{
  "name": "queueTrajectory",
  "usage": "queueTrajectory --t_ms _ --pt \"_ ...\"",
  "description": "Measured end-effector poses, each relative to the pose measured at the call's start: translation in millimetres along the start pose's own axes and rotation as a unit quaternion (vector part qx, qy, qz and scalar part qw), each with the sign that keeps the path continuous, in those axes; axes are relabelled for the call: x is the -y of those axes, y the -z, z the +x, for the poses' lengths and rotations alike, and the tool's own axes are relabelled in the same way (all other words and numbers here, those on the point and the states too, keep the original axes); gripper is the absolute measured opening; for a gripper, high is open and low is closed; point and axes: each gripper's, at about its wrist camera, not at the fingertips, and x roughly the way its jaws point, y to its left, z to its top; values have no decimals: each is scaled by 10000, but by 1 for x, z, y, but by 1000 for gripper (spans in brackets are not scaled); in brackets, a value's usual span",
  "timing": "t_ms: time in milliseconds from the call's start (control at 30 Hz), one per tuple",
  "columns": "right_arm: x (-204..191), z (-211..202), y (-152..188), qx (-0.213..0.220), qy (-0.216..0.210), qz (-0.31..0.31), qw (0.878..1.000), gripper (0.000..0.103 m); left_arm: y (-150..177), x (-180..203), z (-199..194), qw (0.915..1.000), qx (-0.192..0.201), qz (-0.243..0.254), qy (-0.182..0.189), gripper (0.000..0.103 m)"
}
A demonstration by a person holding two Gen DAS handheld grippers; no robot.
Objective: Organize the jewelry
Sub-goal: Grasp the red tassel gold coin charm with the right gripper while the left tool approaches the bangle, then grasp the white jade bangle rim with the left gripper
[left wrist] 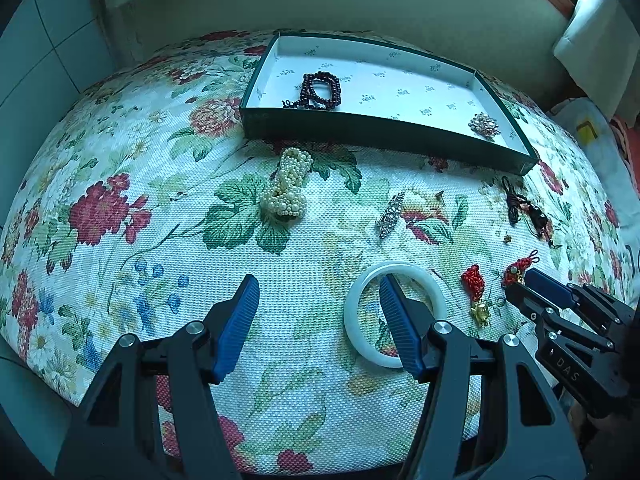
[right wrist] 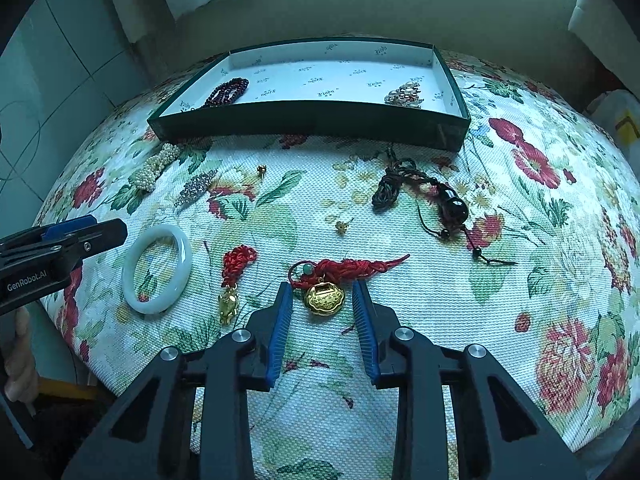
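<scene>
Fingers (right wrist: 285,312) of the right gripper (right wrist: 322,286), angled steeply down, straddle the gold lock pendant (right wrist: 323,299) ungripped, while the left gripper (left wrist: 320,286) hangs released.

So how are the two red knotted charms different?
The lock charm lies between the right gripper jaws, its red cord stretched sideways; the animal charm lies apart, its knot bunched above. One pendant is round and flat, the other small and figure-shaped. Both are gold on red cord.

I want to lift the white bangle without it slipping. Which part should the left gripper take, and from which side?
Take the white bangle across its band on the near-left arc, coming from above. It lies flat, so one left gripper finger goes inside the ring, one outside; one finger already sits over the hole.
</scene>
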Motion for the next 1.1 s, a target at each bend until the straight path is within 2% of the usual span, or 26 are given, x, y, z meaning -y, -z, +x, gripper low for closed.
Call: queueTrajectory --t_ms 133,433,800,1100 --pt "2 0 0 18 49 -6 10000 22 0 1 1 10000 -4 0 2 62" --pt "7 -5 -1 102 116 58 9999 21 0 9 0 10000 4 44 77 62" --pt "15 -12 -1 184 181 134 9996 21 4 32 5 9988 -48 326 356 77" --pt "17 -12 0 186 161 187 9995 21 13 44 24 9978 -286 462 379 82"
